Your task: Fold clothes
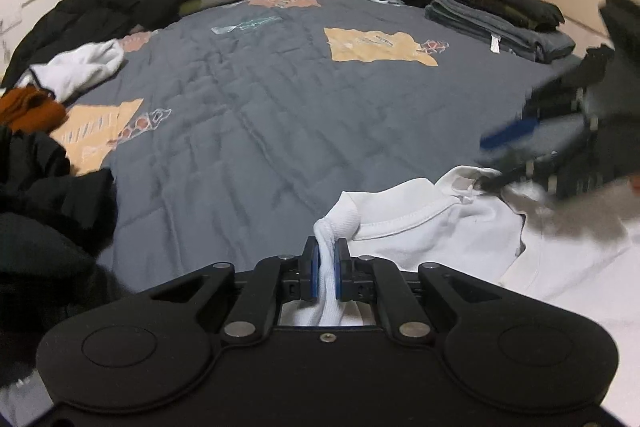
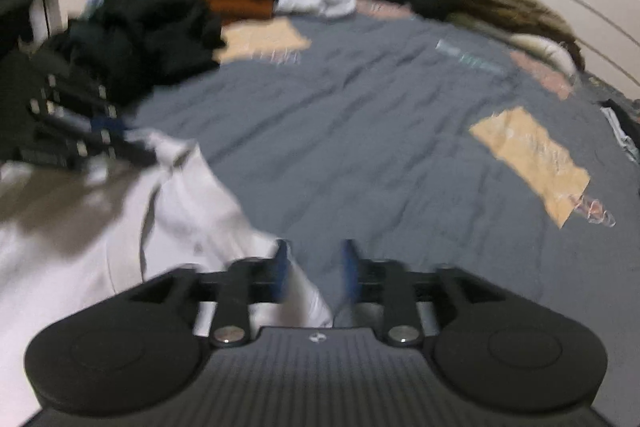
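Left hand-held gripper [image 1: 328,275] is clamped on the white T-shirt [image 1: 440,223] at the shoulder beside the collar; right hand-held gripper [image 2: 314,271] stands apart at the shirt's edge (view blurred). The shirt lies rumpled at the near edge of the bed [image 1: 260,87]. Advise an equally firm grip opposite, then pulling the shirt taut. Folded stack [image 1: 500,23] and dark clothing heap [image 1: 48,195] flank the bare middle.

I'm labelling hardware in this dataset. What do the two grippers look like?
Both match. The left gripper and the right gripper are matt black, with blue pads on the jaws, silver pivot bolts on the linkage arms and a round raised disc at each side. The right one's body is ribbed. No cables or sleeves show.
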`<state>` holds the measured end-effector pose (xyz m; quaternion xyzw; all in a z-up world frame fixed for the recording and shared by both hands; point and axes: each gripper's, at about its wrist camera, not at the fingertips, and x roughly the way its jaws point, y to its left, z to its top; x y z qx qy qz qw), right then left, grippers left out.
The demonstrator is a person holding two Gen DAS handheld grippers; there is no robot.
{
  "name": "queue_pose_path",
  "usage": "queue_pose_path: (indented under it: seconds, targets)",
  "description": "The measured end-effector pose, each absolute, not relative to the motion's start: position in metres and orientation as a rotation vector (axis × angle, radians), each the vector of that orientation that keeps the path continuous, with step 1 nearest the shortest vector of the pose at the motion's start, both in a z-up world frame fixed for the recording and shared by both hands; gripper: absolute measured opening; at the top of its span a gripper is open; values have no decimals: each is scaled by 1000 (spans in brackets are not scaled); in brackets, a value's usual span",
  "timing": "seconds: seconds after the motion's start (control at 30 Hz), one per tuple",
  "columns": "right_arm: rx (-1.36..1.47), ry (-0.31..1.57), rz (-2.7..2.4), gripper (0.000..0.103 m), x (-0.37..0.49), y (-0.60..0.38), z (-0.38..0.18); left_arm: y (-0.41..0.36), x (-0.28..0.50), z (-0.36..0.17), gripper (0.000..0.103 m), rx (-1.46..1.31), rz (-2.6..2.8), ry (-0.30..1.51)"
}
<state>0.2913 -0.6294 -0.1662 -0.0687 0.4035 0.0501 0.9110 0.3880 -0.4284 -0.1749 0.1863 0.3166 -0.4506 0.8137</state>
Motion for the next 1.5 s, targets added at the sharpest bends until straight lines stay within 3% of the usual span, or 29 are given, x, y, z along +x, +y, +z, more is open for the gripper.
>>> queue_pose_path:
  seconds: [0.1, 0.13, 0.17, 0.2, 0.43, 0.53, 0.63, 0.7, 0.73, 0.8, 0.9, 1.07, 1.33, 1.5]
  targets:
    - [-199, 867, 137, 39, 291, -618, -184, -424, 388, -176, 7, 397, -956, 680]
    - [-202, 862, 126, 33, 291, -618, -187, -423, 387, -176, 7, 395, -954, 679]
    - [-199, 856, 111, 16, 291, -620, -188, -422, 387, -176, 7, 394, -950, 672]
    - [-196, 851, 96, 8, 291, -621, -190, -421, 386, -176, 7, 393, -945, 663]
    - [-161, 695, -49, 6, 294, -629, -172, -429, 396, -165, 7, 340, -840, 556]
    - [-181, 642, -124, 7, 313, -630, -164, -453, 419, -170, 9, 365, -795, 651]
    - [-187, 677, -163, 8, 336, -632, -171, -452, 415, -160, 17, 362, -775, 635]
    - [-190, 713, -172, 10, 345, -631, -176, -433, 397, -143, 43, 349, -779, 557]
    - [-197, 719, -175, 12, 344, -630, -174, -420, 390, -134, 45, 336, -780, 528]
    - [-167, 686, -176, 30, 328, -632, -162, -383, 373, -115, 45, 254, -762, 516]
    - [-77, 639, -173, 41, 295, -639, -136, -322, 342, -97, 45, 122, -711, 532]
    - [94, 596, -142, 43, 213, -632, -91, -221, 282, -92, 46, -51, -577, 617]
    - [415, 495, -144, 45, 39, -593, -56, -126, 232, -144, 46, -362, -399, 753]
    - [501, 407, -150, 53, -24, -570, -56, -131, 254, -153, 38, -189, -380, 743]
